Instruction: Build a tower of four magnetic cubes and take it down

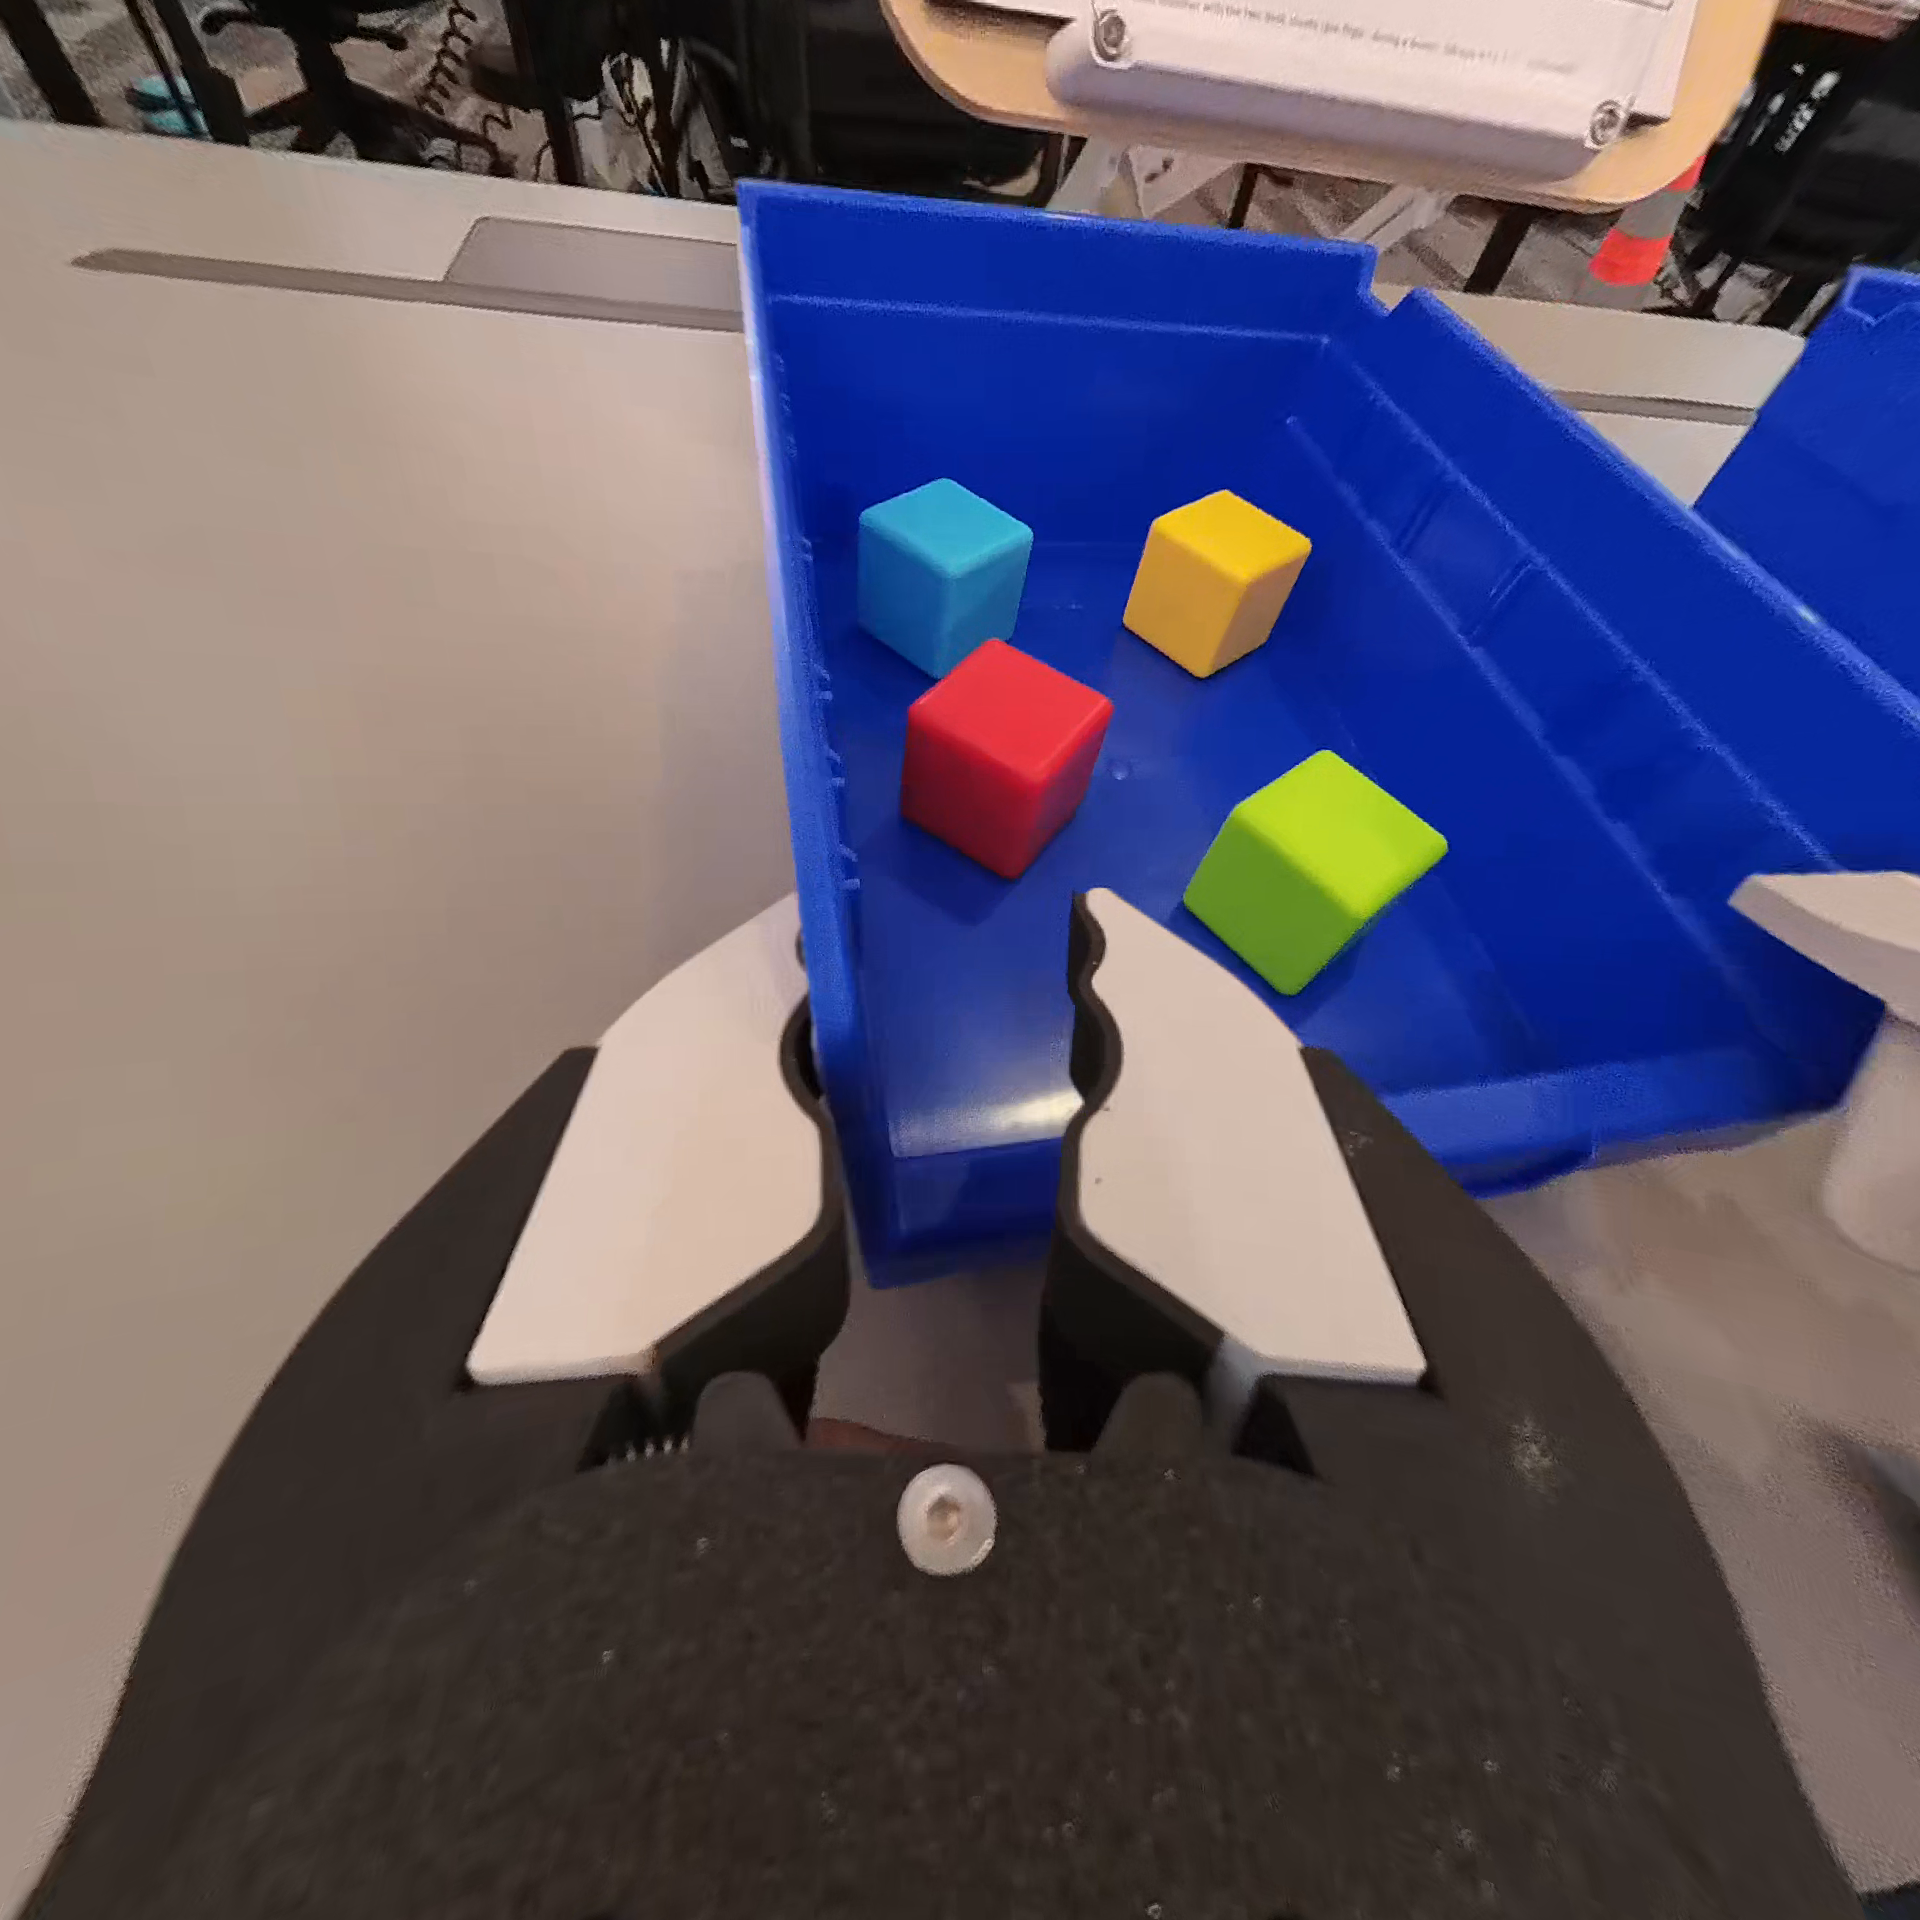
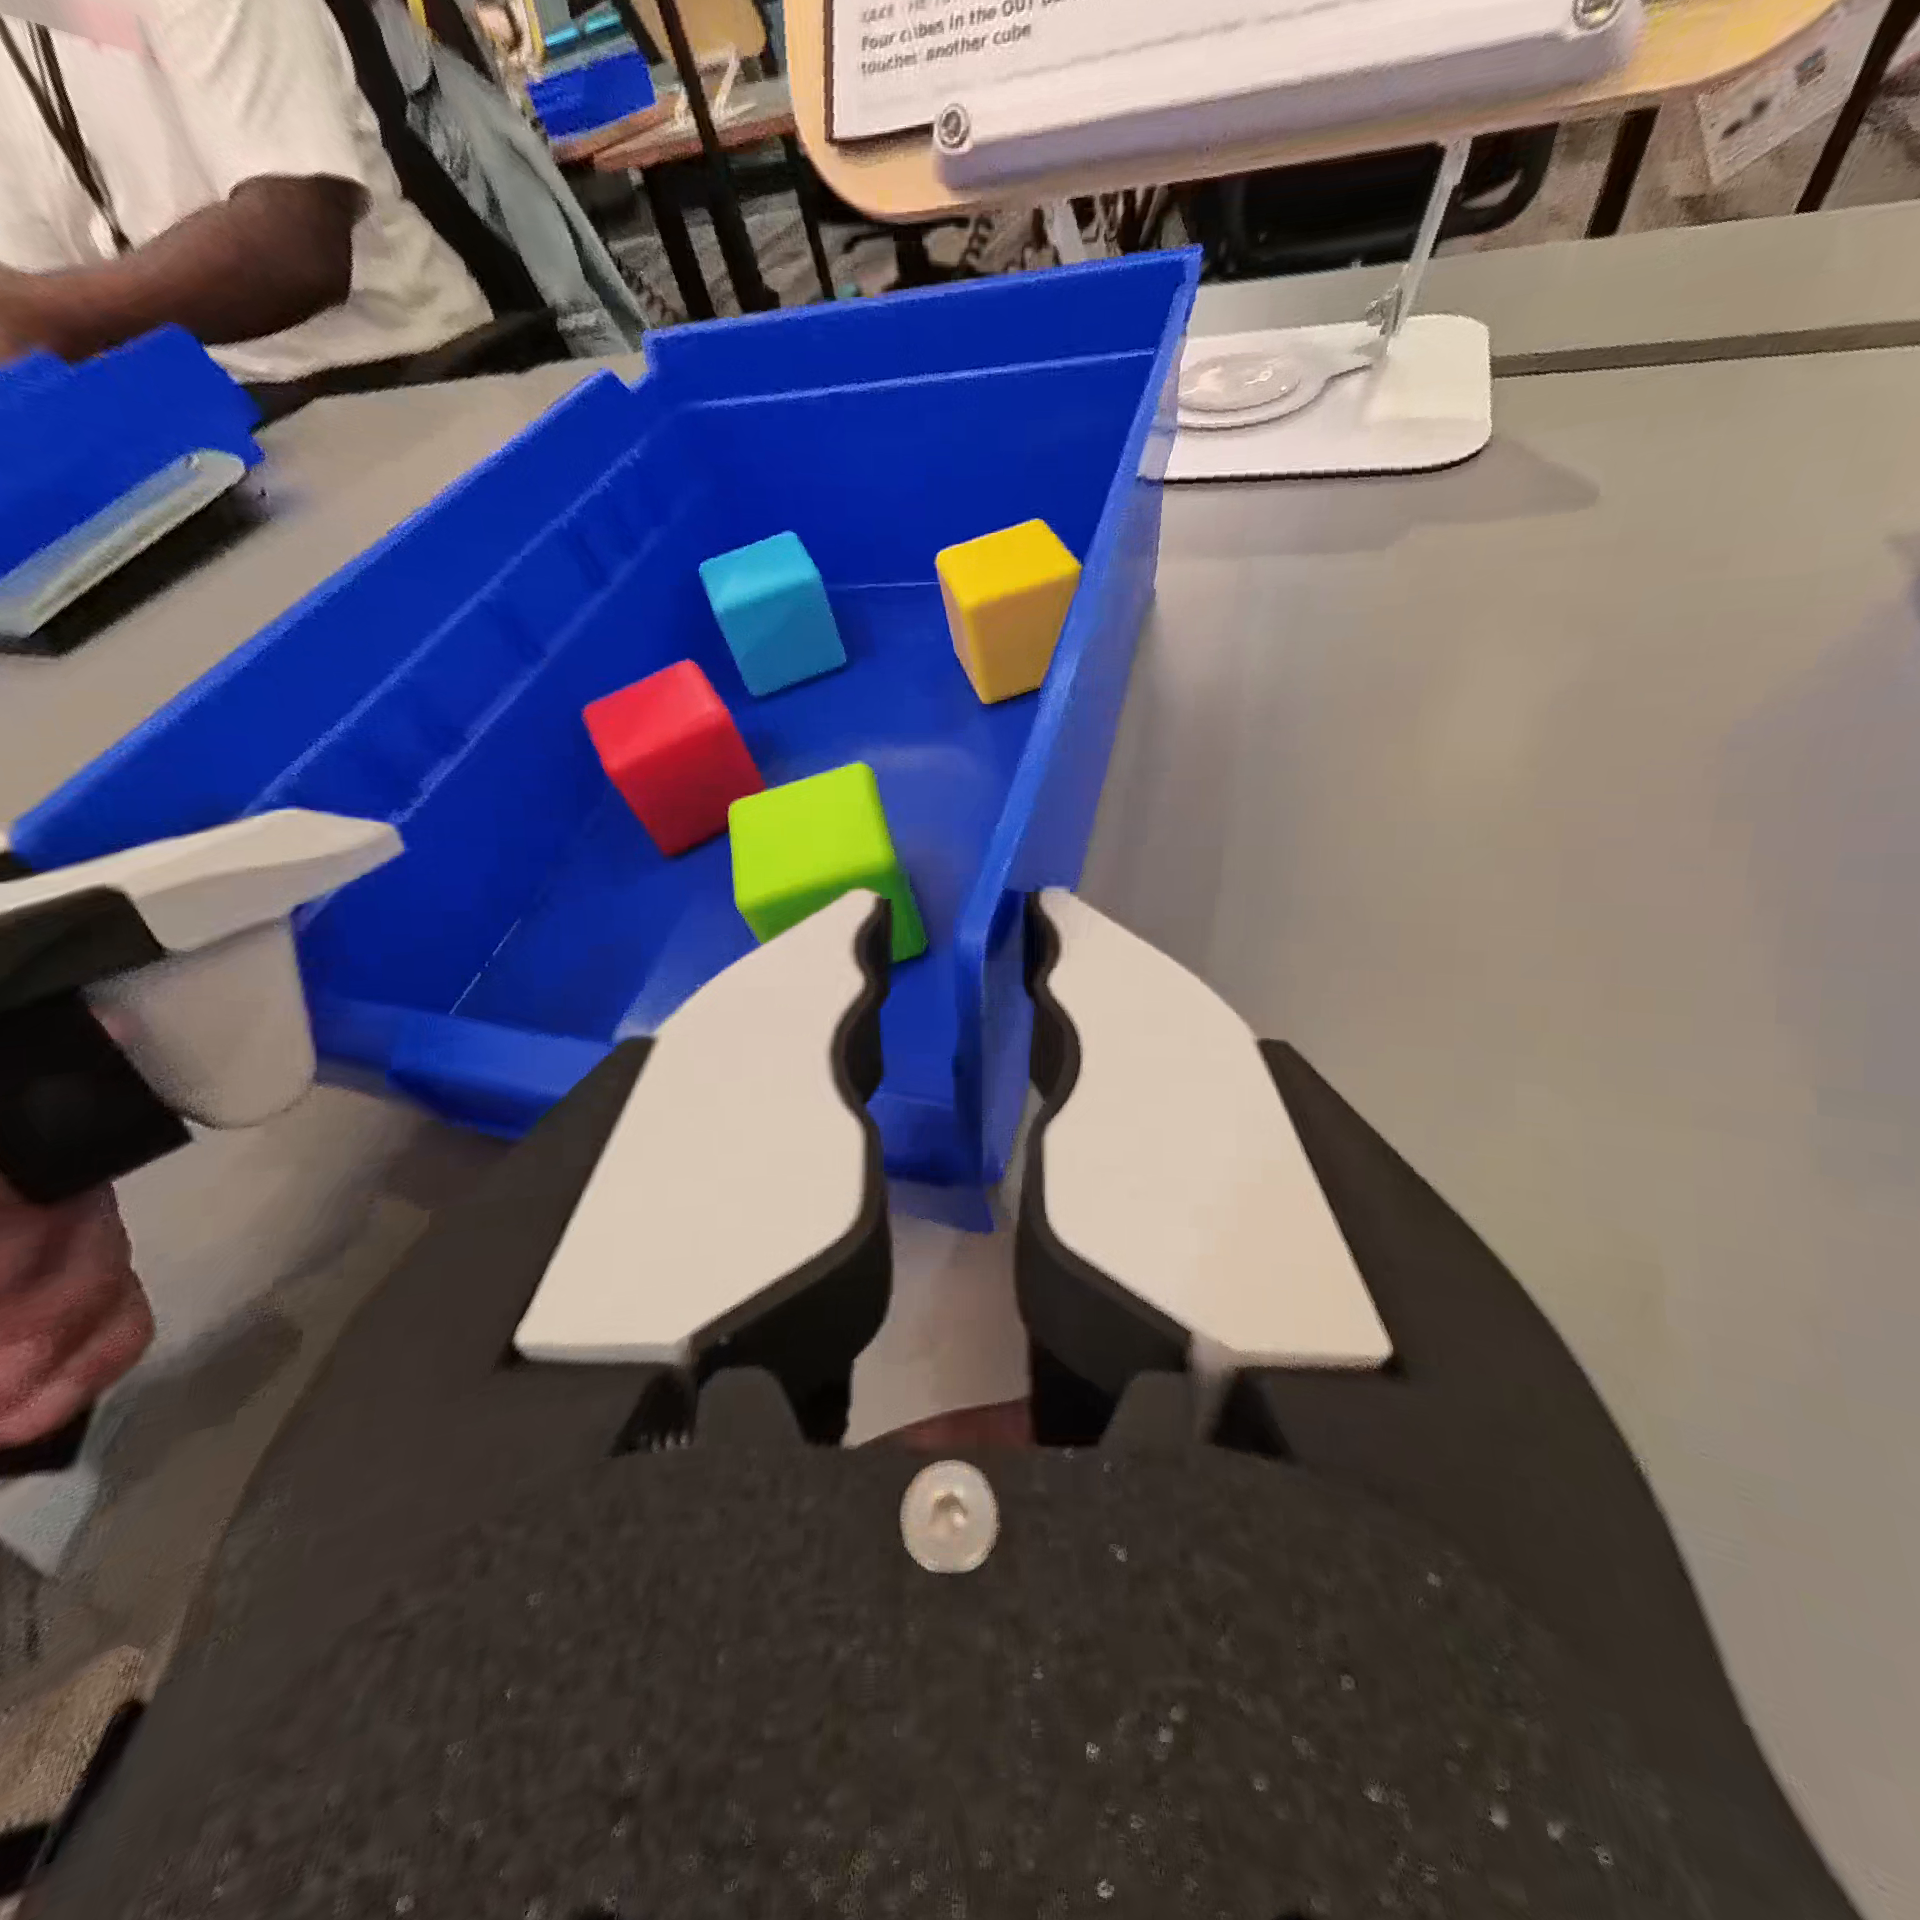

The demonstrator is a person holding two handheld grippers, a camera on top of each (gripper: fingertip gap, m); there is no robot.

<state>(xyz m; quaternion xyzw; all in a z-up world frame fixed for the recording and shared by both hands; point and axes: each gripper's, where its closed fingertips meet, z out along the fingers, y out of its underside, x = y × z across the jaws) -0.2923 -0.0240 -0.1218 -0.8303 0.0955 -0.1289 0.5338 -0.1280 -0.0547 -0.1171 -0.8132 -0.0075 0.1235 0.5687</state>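
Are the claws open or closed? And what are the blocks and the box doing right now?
Left claw: open, one finger either side of the bin's wall.
Right claw: open, astride the opposite wall.
Blue bin: upright, holding four cubes.
Light blue cube: on the bin floor, unstacked.
Yellow cube: on the floor, unstacked.
Red cube: on the floor, unstacked.
Green cube: on the floor, unstacked.

Pale grey table (image 2: 1507, 831) with a seam running across its far part. At its far edge, a white stand base (image 2: 1351, 405) carries a tan board with a white printed sheet (image 2: 1247, 73). Beyond the table: dark chair and table legs (image 1: 312, 83) on patterned carpet, an orange cone (image 1: 1647, 244), and a seated person in a white shirt (image 2: 156, 156).
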